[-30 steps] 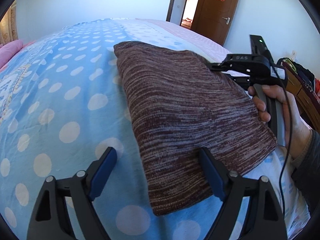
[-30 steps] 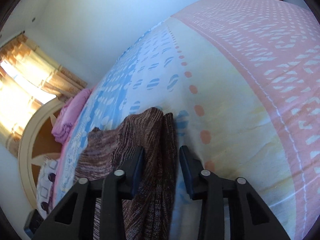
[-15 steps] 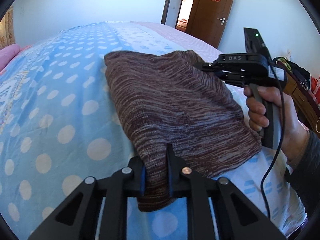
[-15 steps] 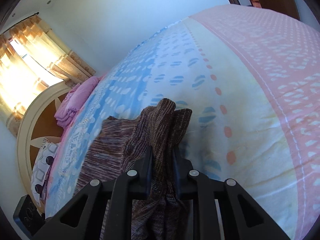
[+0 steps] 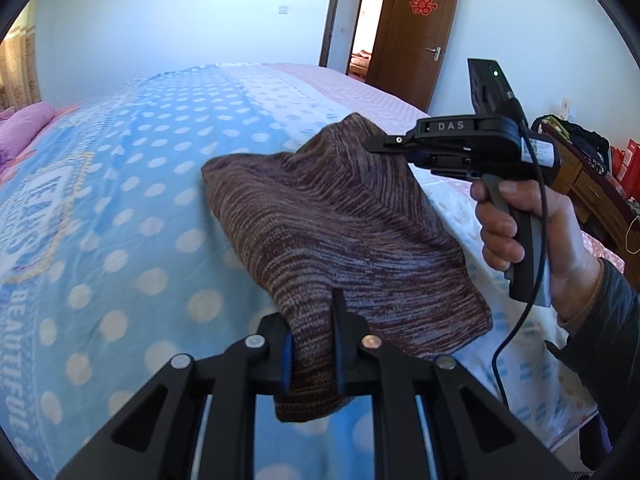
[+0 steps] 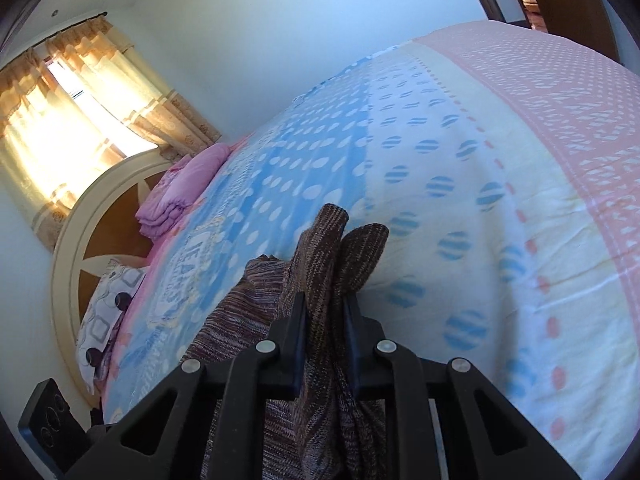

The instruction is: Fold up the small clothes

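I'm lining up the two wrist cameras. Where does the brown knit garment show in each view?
Left wrist: the brown knit garment fills the centre, its near edge pinched in the left claw, its far corner held by the right claw.
Right wrist: the garment sits at bottom centre, bunched between the right claw's fingers.
Shared landmark: the pink folded quilt on the bed.

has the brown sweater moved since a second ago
Yes. The brown sweater, then flat on the bedsheet, is lifted up at both gripped edges.

One brown knit garment (image 5: 340, 236), two tongs (image 5: 310, 354) (image 6: 325, 340), one pink folded blanket (image 6: 180, 196), one patterned pillow (image 6: 106, 312)
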Motion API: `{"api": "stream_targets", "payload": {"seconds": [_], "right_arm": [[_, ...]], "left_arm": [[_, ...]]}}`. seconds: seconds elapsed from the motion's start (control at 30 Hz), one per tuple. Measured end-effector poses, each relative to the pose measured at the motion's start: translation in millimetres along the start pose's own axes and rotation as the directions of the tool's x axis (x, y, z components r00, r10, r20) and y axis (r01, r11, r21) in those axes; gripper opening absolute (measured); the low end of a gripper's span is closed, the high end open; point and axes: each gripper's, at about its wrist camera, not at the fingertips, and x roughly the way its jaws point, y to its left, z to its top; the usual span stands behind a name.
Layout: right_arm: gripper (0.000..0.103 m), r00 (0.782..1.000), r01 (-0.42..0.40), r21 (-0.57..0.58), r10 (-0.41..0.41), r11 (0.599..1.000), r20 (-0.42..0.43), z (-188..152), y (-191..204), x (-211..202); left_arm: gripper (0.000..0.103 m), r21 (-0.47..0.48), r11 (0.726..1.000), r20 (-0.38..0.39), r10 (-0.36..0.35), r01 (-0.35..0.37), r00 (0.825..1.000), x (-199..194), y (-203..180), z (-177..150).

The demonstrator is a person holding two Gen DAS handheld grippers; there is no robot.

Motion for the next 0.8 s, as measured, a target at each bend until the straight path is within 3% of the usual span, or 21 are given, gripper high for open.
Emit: {"api": "stream_targets", "payload": {"seconds": [0.43, 0.53, 0.57, 0.8], "right_arm": [[0.016, 0.989, -0.134, -0.045, 0.131, 0.99, -0.064, -31, 84, 32], [0.014, 0.986, -0.151, -0.056, 0.147, 0.987, -0.075, -36, 100, 41], [0.007, 0.985, -0.157, -0.061, 0.152, 0.986, -0.077, -36, 106, 43], [0.007, 0.977, -0.183, -0.1, 0.17, 0.978, -0.127, -49, 140, 66]], "left_arm": [[0.016, -0.08, 0.994, 0.033, 0.083, -0.08, 0.996, -58, 49, -35], [0.016, -0.097, 0.99, 0.043, 0.104, -0.1, 0.994, -69, 58, -41], [0.016, -0.1, 0.989, 0.044, 0.111, -0.106, 0.993, -72, 61, -44], [0.016, -0.133, 0.983, 0.045, 0.136, -0.129, 0.99, -87, 82, -59]]}}
